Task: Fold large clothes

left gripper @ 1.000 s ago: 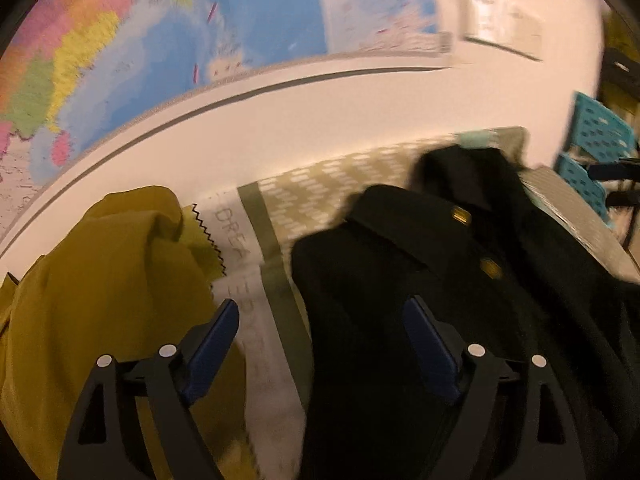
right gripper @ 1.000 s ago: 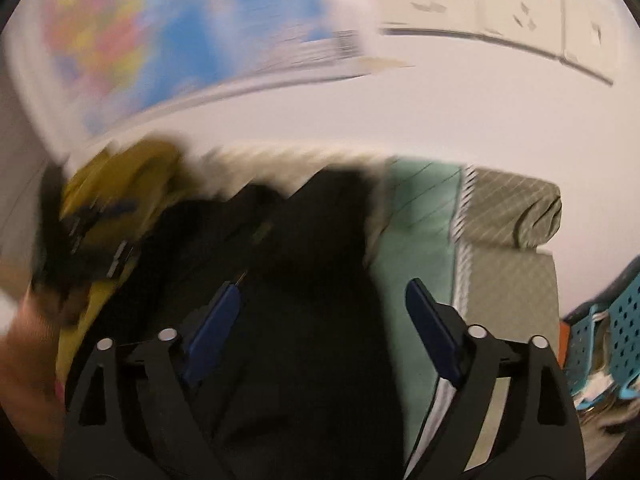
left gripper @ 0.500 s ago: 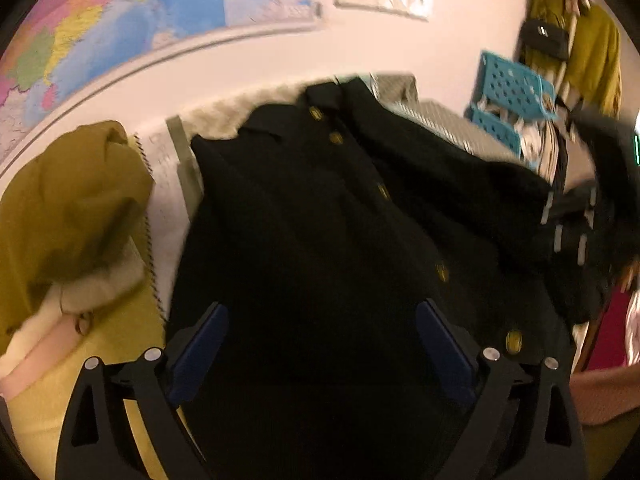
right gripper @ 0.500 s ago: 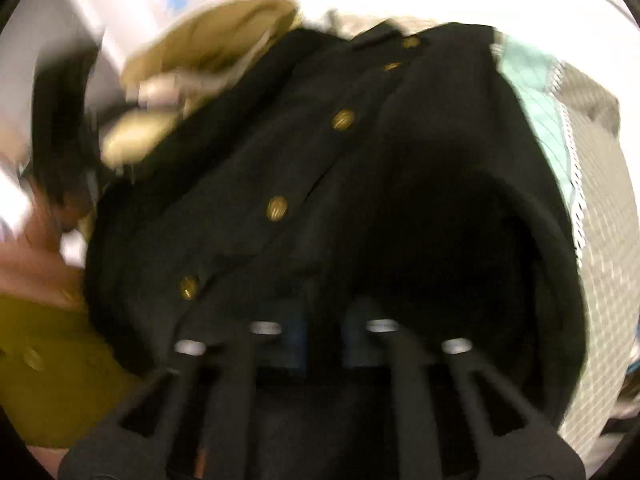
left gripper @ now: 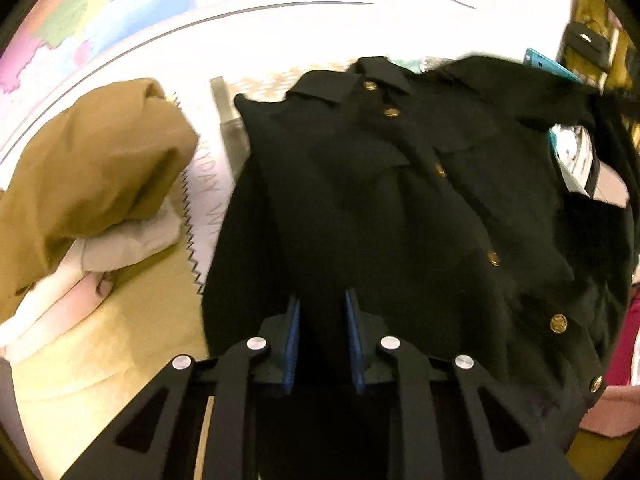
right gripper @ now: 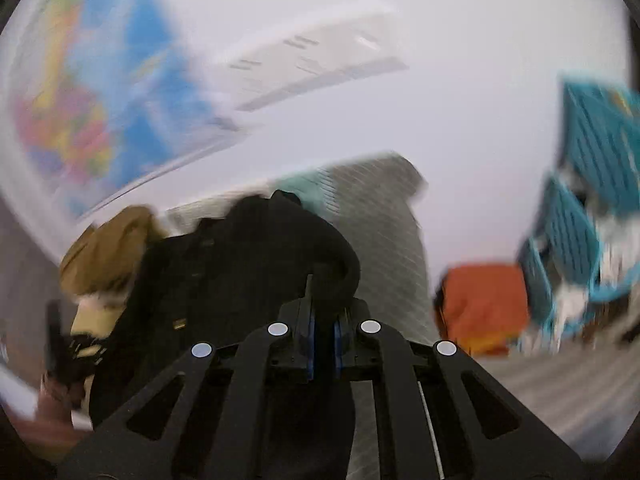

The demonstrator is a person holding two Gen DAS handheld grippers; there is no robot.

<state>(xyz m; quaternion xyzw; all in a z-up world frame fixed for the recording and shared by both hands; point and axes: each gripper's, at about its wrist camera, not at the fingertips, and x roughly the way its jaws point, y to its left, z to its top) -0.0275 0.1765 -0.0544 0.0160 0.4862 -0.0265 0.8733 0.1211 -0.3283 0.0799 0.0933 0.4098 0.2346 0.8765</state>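
A black coat point(left gripper: 400, 208) with gold buttons lies spread on the bed, collar toward the wall. My left gripper point(left gripper: 322, 320) is shut on the coat's near hem, with black cloth between the blue pads. In the blurred right wrist view, my right gripper point(right gripper: 322, 332) is shut on a fold of the same black coat point(right gripper: 240, 264), which hangs bunched ahead of it. The other hand-held gripper point(right gripper: 60, 344) shows at the left edge of that view.
A mustard garment point(left gripper: 92, 168) lies heaped on a pale one at the left on the patterned bedspread point(left gripper: 208, 184). A world map point(left gripper: 132, 4) hangs on the wall. Teal baskets point(right gripper: 588, 208) and an orange object point(right gripper: 484, 300) stand at the right.
Both grippers have gone from open to shut on the coat. The left one closed on the near hem in the last half second; the right one swung upward with its fold.
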